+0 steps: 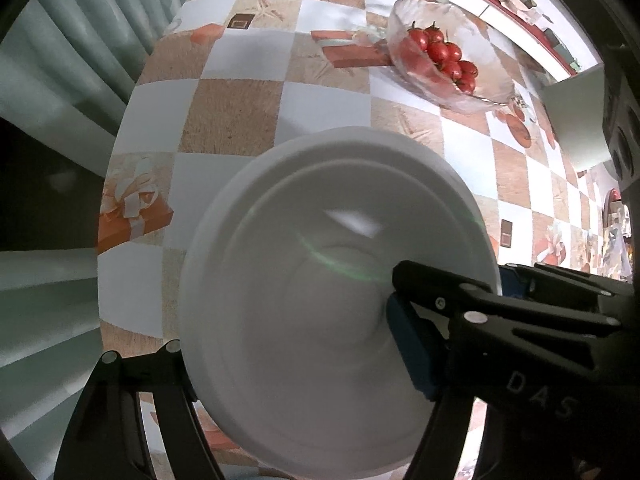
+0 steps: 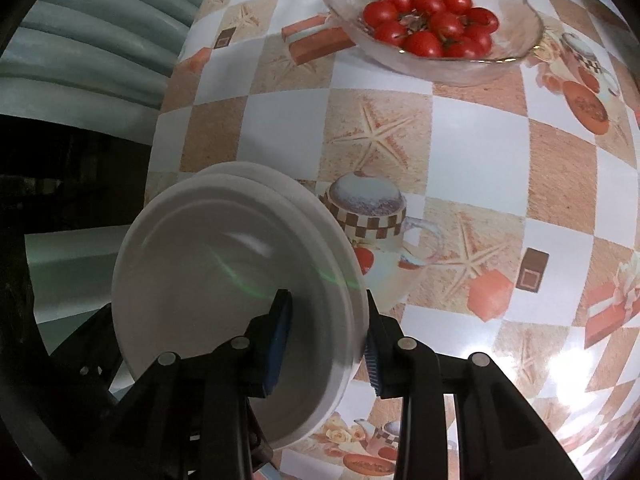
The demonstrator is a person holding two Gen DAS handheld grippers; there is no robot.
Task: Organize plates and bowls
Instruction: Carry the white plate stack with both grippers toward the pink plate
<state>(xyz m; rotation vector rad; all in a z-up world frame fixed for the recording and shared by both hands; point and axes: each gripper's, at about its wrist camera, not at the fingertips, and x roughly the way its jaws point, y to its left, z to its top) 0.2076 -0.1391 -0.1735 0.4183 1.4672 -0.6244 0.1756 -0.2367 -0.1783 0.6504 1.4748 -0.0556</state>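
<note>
Right wrist view: the right gripper is clamped on the rim of the bowls. Its left pad lies inside the upper bowl and its right pad presses the outer wall. Two white bowls are seen here, nested one in the other, their rims showing as two stepped edges. The stack sits near the left edge of the surface, which is covered by a cloth of white and tan squares printed with starfish, cups and gift boxes. Toward the far edge stands a glass dish filled with red tomatoes, well apart from the bowls. Beyond the left edge hangs a pale pleated curtain.

Left wrist view: the left gripper straddles the same bowls. Its right finger, with a blue pad, reaches inside the upper bowl near the wall; its left finger stands just outside the rim at the lower left. Whether the pads press on the bowl cannot be told, since the left pad is hidden behind the rim. The glass dish with the tomatoes lies toward the far right corner. The curtain fills the left side of the view.
</note>
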